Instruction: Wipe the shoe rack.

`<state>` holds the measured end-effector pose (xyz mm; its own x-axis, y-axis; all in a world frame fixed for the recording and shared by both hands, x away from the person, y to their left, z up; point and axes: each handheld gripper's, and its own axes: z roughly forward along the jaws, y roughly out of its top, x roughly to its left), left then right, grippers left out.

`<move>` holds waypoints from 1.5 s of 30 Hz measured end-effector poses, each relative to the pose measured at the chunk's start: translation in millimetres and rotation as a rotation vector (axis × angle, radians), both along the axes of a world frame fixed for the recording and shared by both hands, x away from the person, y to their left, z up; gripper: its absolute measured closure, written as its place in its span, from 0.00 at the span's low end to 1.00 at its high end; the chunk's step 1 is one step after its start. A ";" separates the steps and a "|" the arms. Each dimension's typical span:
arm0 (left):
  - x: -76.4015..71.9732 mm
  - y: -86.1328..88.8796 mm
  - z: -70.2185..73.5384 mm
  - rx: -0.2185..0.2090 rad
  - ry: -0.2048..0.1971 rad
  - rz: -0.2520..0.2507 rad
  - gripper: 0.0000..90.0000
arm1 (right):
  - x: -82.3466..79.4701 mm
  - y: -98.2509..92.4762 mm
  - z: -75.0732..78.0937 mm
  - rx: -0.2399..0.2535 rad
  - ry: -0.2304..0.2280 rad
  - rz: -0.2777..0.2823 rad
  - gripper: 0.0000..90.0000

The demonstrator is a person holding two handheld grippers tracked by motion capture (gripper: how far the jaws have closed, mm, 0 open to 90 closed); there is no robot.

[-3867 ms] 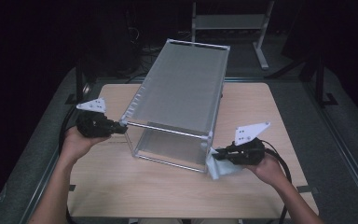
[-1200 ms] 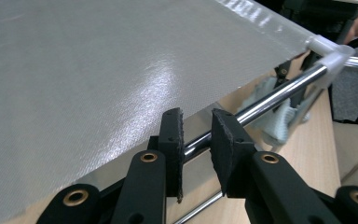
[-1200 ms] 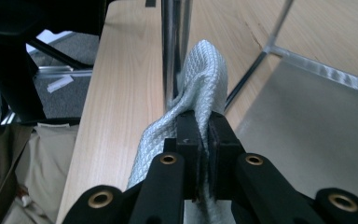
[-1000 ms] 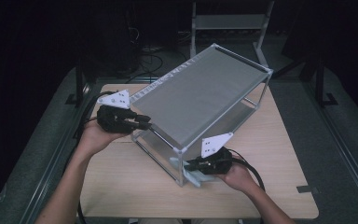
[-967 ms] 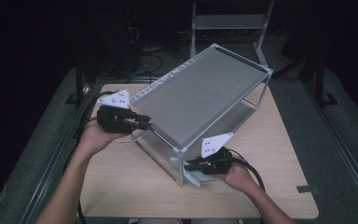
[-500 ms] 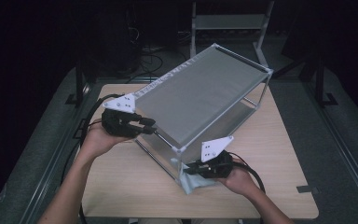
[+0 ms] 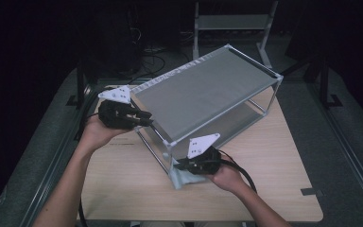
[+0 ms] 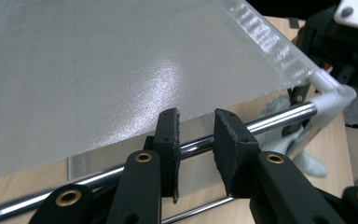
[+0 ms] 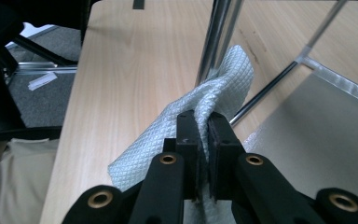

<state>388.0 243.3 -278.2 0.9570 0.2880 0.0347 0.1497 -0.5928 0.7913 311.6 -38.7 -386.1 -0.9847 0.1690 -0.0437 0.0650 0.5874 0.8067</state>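
Note:
A chrome wire rack [image 7: 208,90] with frosted shelf panels stands askew on the wooden table [image 7: 274,165]. My left gripper [image 7: 145,118] is at the rack's near-left top edge. Its jaws [image 8: 196,135] stand open and have just been closing; the top chrome rail [image 8: 279,119] crosses behind the pads, untouched as far as I can see. My right gripper [image 7: 179,165] is at the rack's front corner leg, low down. It [image 9: 204,126] is shut on a white waffle cloth [image 9: 223,79] that wraps against the chrome leg [image 9: 216,37]. The cloth [image 7: 182,178] lies bunched at the leg's foot.
The table's near edge and right side lie bare around the rack. Black cables [image 7: 243,172] trail from both grippers. A metal stand [image 7: 231,23] sits on the dark floor beyond the table. A strip of tape [image 7: 311,191] is near the table's right corner.
The rack has turned from lengthwise to diagonal since the oldest frame. Over the last second my left gripper slid right along the top edge, and my right gripper shifted slightly right with the cloth.

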 end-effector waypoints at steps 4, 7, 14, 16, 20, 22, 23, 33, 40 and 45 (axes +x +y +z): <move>8.1 5.0 0.8 0.001 0.008 0.017 0.79 | 4.9 12.2 0.4 -0.005 -0.004 -0.013 0.94; 11.2 7.1 0.0 -0.019 0.017 0.023 0.79 | 8.2 21.4 0.4 -0.006 -0.010 -0.018 0.94; 13.7 1.5 -7.7 0.015 0.039 0.014 0.76 | 6.1 35.0 0.5 -0.017 -0.034 0.000 0.94; 7.5 10.0 -3.8 -0.004 0.042 0.012 0.75 | 7.5 22.7 -0.5 -0.016 -0.031 -0.011 0.94; -2.2 13.6 1.2 -0.015 0.030 0.006 0.74 | 8.6 11.0 -3.6 -0.034 -0.025 -0.030 0.94; -14.8 12.0 4.1 -0.009 0.014 -0.015 0.74 | 9.4 -4.2 -10.0 -0.049 -0.023 -0.060 0.93; -14.8 12.0 4.1 -0.009 0.014 -0.015 0.73 | 9.4 -4.2 -10.0 -0.049 -0.023 -0.060 0.93; -55.3 13.2 -0.3 -0.008 -0.023 -0.038 0.71 | 13.8 -37.5 -24.4 -0.073 0.016 -0.109 0.93; -71.4 18.7 -25.7 -0.016 0.011 -0.026 0.69 | 27.9 -38.4 -42.0 -0.103 0.019 -0.137 0.93; -76.9 14.8 -49.8 -0.026 0.060 -0.045 0.68 | 39.9 -30.3 -58.5 -0.118 0.022 -0.177 0.93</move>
